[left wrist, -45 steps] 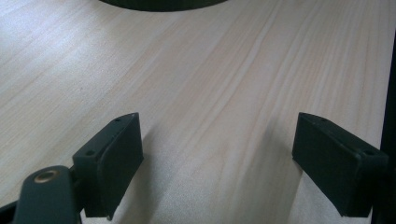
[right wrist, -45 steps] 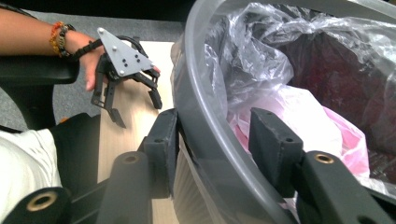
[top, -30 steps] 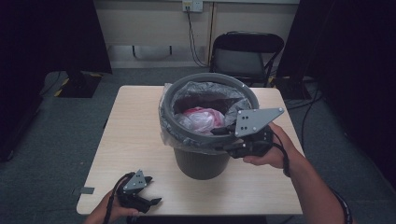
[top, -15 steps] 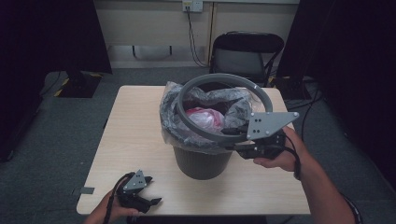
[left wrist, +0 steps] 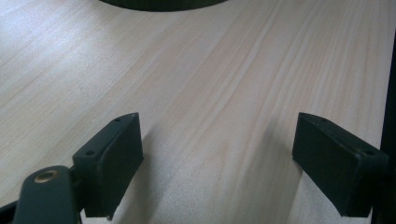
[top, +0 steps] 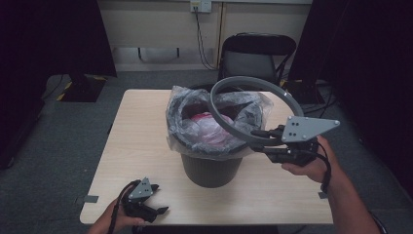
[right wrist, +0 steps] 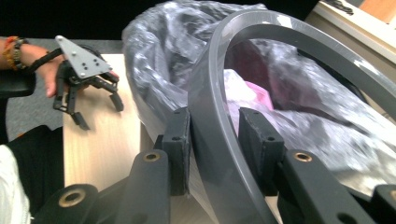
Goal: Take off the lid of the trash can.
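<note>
1. Right gripper is clamping the grey ring, w/ the ring tilted up and held above the right side of the bin, centre-right of the high view. The fingers are pressing on both faces of the ring's band; the band is sitting between them at lower centre of the right gripper view.
2. Doing it well, my judgement: keep the squeeze steady, since the grip is at one edge only and the ring is hanging out as a long lever that could twist in the pads.
3. Carry it clear of the bag before going sideways. The plastic liner is puffing up over the rim, and a snag would prob. drag it, or the pink stuff inside, out.
4. Left gripper is resting low at the lower left of the high view on the worktop, fingers spread apart w/ nothing between them. It could steady the bin if the liner is catching.
5. Right gripper view is giving the pad-on-band contact close up, which the high view is too small to settle.
6. High view is giving the ring's whole circle and its place rel. to bin and worktop edge.
7. Left gripper view is showing bare wood grain and the bin's dark base at top.
</note>
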The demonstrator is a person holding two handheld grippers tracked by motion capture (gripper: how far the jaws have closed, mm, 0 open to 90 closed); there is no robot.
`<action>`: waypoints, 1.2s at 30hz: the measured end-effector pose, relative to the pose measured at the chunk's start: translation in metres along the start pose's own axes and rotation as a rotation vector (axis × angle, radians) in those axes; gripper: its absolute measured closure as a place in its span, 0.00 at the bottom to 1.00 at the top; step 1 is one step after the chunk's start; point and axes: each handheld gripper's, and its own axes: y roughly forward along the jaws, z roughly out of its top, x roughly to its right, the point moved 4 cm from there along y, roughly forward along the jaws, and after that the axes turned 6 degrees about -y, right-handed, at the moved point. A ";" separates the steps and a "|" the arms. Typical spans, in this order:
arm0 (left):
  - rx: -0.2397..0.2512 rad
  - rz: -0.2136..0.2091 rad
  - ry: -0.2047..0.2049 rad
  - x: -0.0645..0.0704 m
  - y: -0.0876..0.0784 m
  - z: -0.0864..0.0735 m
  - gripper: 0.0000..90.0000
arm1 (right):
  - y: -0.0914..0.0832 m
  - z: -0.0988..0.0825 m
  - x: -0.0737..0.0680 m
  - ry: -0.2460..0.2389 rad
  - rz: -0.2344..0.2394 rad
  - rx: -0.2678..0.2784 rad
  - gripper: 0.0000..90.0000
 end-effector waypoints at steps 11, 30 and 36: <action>0.000 0.000 0.000 0.000 0.000 0.000 0.18 | -0.016 -0.023 0.005 0.056 -0.051 0.013 0.72; 0.000 0.000 -0.001 0.000 0.000 0.000 0.18 | -0.019 -0.061 0.006 0.164 -0.049 0.054 0.75; 0.000 0.001 -0.001 0.000 0.000 0.000 0.18 | -0.021 -0.070 0.006 0.198 -0.043 0.075 0.77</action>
